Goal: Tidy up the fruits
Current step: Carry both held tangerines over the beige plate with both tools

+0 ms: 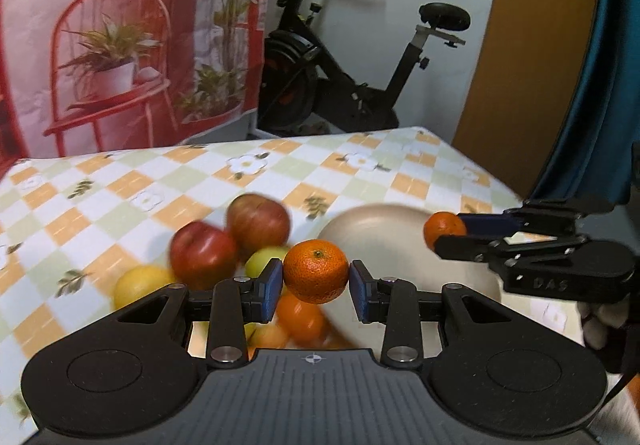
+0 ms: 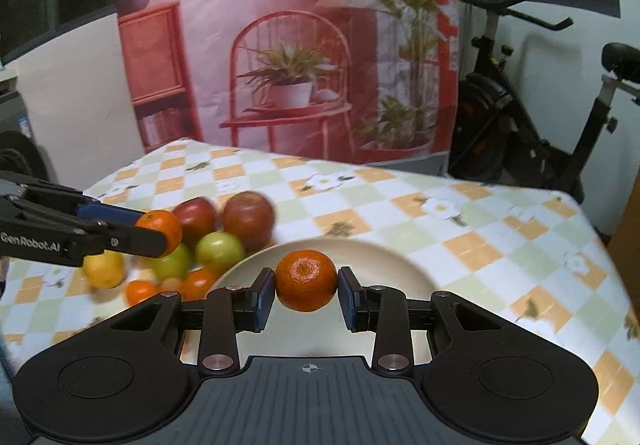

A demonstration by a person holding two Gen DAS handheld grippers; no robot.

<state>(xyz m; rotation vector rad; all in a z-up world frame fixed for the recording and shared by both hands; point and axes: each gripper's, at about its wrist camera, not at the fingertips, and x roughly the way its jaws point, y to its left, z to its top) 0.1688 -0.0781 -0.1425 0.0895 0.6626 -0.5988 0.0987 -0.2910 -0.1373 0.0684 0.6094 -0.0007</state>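
My left gripper (image 1: 316, 277) is shut on a mandarin (image 1: 316, 271) and holds it above the fruit pile. My right gripper (image 2: 307, 281) is shut on another mandarin (image 2: 306, 279) above the beige plate (image 2: 384, 265). The right gripper shows in the left wrist view (image 1: 448, 235) over the plate (image 1: 384, 229). The left gripper shows in the right wrist view (image 2: 160, 231) over the pile. The pile holds two red apples (image 2: 248, 219), green apples (image 2: 220, 251), a yellow fruit (image 2: 104, 269) and small mandarins (image 2: 198, 283).
The table wears a checked cloth with flowers (image 2: 440, 213). An exercise bike (image 1: 340, 65) stands behind the table's far edge. A red printed backdrop (image 2: 280, 45) hangs behind. The table's right edge (image 2: 616, 245) is near the plate.
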